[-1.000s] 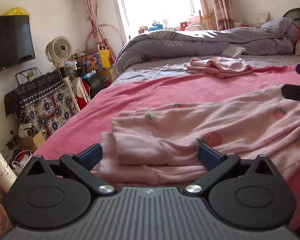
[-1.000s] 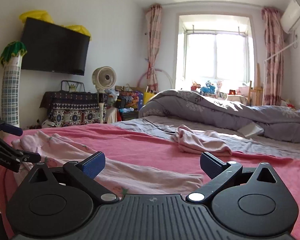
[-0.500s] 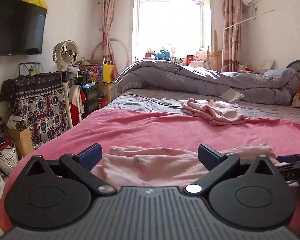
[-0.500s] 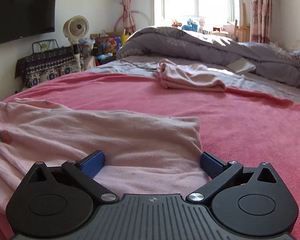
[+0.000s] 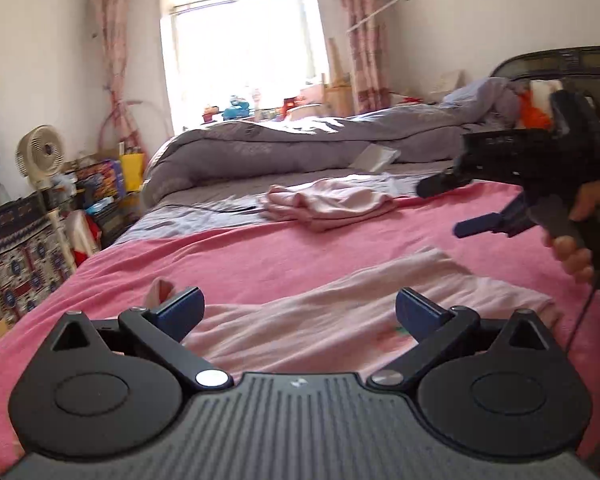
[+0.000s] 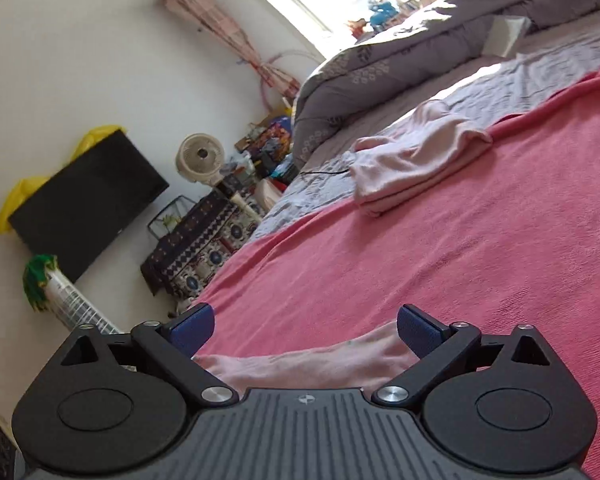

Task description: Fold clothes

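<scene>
Grippers, left [image 5: 298, 308] and right [image 6: 304, 326], straddle pink garment [image 5: 340, 312]

Both cams sit low over the pink blanket [image 5: 300, 256], looking along their own fingers twd the window [image 5: 240, 52] end of the rm. L view roughly level, close above the pink garment [image 5: 320, 320]. R view rolled hard, horizon tilted. Shared: blanket, folded pile [image 5: 328, 204] [image 6: 416, 156], grey duvet [image 5: 300, 148] [image 6: 420, 40], fan [image 5: 40, 156] [image 6: 198, 158].

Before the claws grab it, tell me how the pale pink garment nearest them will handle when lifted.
The pale pink garment lies flat with soft wrinkles, so it is probably floppy and will sag between grips. It looks thin, likely light. On the fuzzy pink blanket it may drag rather than slide.
</scene>
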The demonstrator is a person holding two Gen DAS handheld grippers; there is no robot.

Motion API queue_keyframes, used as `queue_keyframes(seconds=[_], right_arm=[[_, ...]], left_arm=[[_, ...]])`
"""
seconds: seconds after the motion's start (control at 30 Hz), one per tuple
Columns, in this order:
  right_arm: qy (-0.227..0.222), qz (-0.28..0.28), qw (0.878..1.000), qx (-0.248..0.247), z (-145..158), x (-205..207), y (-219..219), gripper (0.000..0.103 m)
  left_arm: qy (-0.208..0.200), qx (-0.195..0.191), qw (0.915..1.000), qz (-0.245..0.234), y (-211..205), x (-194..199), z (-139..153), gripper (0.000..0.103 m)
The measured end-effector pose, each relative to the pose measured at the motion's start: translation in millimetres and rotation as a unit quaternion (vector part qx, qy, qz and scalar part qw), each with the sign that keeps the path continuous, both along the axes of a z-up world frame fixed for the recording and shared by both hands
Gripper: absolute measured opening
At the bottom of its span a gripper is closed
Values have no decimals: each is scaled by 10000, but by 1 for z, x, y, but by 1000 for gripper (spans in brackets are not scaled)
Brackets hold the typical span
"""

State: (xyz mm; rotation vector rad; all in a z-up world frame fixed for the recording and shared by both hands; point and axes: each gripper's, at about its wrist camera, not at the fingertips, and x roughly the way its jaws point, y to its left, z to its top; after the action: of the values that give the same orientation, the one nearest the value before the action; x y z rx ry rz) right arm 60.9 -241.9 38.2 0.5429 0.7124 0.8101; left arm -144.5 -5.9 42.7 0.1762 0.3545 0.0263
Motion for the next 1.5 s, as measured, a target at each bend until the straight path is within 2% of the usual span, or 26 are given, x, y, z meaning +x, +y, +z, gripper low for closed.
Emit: queue_keyframes(seconds=[0.03,0.1,0.13,0.17,0.23,0.27,0.37,0.4,0.43,0.5,0.57,0.6,0.63,0.67,0.7,0.73,0.8,0.87,0.9,0.97,1.13,1.2,1.27,1.33,1.4,1.5], right_arm=[[14,-76,10000,36,0,1,-12,84],[-24,19,9996,279,-5,-10,-37,83],[73,101,9994,336,-11,-18,-48,83],[186,186,9989,384,-17,-27,-59,82],[475,431,9963,572,-35,-43,-71,79],[598,559,9943,687,-43,-50,-74,74],[397,774,9929,814,-47,-67,-70,72],[421,866,9916,864,-46,-69,-66,72],[402,889,9924,751,-46,-72,-60,70],[203,876,9953,357,-43,-80,-48,66],[97,851,9960,257,-43,-86,-50,60],[53,839,9962,221,-43,-88,-51,58],[92,827,9961,305,-47,-88,-55,55],[141,815,9957,406,-51,-88,-60,46],[203,748,9960,443,-55,-86,-63,39],[288,657,9964,463,-59,-83,-66,26],[388,604,9957,579,-64,-81,-69,23],[409,605,9955,596,-61,-82,-68,27],[438,619,9949,668,-60,-83,-68,28],[588,636,9921,911,-63,-83,-71,31],[972,659,9817,1496,-76,-78,-85,29],[1034,665,9817,1455,-75,-76,-82,28],[1214,696,9784,1522,-75,-71,-81,25],[1514,731,9715,1674,-77,-61,-81,22],[1826,774,9626,1848,-80,-51,-83,22],[2123,837,9539,1952,-82,-39,-84,22]], left_arm=[[25,193,9997,-164,-14,7,-4,103],[59,562,9974,-437,-39,21,-11,103],[36,662,9968,-446,-43,24,-11,103],[29,602,9971,-462,-41,28,-8,103],[86,156,9987,-471,-25,36,3,103],[147,-209,9989,-393,-12,41,12,103],[246,-1116,9928,-352,20,47,33,103],[256,-1314,9903,-360,28,48,38,103],[281,-1242,9914,-302,31,47,38,103],[494,-680,9964,98,35,45,28,103],[734,-104,9958,544,39,44,16,103],[952,175,9909,937,48,42,4,103],[1222,391,9812,1442,64,40,-12,103],[1370,413,9733,1797,80,35,-24,103],[1275,-43,9752,1811,100,23,-27,103],[1187,-553,9753,1780,115,13,-25,103],[1155,-888,9685,2019,126,4,-15,103],[1096,-696,9666,2211,119,1,-3,103],[1007,-583,9685,2201,112,0,5,103],[803,-546,9755,1975,99,-3,21,103],[430,-718,9913,1016,56,-3,45,103],[432,-540,9963,508,31,0,42,103],[480,-108,9986,-187,-3,-1,33,103],[534,469,9934,-904,-40,-4,21,103],[560,1109,9810,-1489,-76,-9,5,103],[539,1922,9616,-1885,-120,-14,-18,103]])
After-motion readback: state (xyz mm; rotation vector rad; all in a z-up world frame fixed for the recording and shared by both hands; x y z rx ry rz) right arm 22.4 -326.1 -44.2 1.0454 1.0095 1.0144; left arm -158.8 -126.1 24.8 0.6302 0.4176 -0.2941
